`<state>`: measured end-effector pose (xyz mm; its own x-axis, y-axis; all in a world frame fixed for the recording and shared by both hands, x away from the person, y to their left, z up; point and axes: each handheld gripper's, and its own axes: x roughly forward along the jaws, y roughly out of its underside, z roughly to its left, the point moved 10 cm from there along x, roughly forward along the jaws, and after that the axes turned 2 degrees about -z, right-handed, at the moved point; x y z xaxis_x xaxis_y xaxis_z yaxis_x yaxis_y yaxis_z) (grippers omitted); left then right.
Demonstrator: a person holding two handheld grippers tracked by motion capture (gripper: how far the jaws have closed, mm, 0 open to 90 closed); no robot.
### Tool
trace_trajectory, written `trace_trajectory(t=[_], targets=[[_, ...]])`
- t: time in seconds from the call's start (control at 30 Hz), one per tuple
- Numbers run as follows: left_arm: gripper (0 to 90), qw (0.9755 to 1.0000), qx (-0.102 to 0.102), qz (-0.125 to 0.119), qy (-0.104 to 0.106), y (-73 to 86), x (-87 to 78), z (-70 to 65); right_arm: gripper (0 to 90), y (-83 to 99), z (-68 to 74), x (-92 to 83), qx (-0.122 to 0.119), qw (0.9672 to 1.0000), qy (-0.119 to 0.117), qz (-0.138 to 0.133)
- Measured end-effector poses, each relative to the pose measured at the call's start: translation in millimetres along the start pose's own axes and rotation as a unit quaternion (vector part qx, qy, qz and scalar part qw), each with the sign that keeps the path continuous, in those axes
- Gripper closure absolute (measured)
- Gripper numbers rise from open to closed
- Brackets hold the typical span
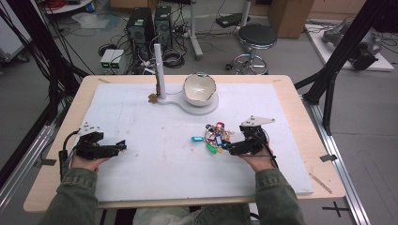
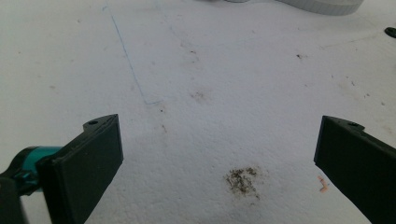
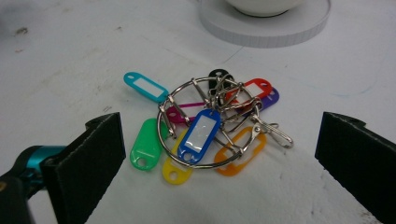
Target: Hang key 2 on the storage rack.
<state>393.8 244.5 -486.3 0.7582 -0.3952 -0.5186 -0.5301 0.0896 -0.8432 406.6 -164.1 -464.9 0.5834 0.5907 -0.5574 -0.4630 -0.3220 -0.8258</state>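
Right gripper view: key bunch (image 3: pixel 212 126) between wide fingers (image 3: pixel 91 154); left gripper view: stained mat (image 2: pixel 210 70), fingers (image 2: pixel 88 158) wide.

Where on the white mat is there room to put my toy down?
The mat is bare between the left gripper and the key tags, and along its near edge. It is crowded by the tags, the right gripper and the bowl.

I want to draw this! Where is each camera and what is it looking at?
High view: above the person's side, looking forward and down at the table; forearms and both claws show.
Left gripper view: on the left claw, looking at bare white mat; its open jaws show.
Right gripper view: on the right claw, facing the key tags; its open jaws show.
Shared: the tags and white stand also show from high.
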Motion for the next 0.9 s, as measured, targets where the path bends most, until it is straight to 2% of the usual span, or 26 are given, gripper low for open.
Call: trace_trajectory(t=[0.27,0.6,0.9], targets=[[1.7,1.0,0.0,0.0,0.0,0.2,0.2,-0.7,0.7,3.7,9.5,10.9,-0.018,0.9996,-0.007,0.019],[1.7,0.9999,0.002,0.0,0.01,0.0,0.5,-5.7,0.7,6.3,21.7,19.9,-0.029,0.9988,-0.017,0.035],[1.7,0.9999,0.004,0.002,0.011,0.7,1.1,-5.8,0.7,11.0,31.1,31.0,-0.048,0.9971,-0.024,0.054]])
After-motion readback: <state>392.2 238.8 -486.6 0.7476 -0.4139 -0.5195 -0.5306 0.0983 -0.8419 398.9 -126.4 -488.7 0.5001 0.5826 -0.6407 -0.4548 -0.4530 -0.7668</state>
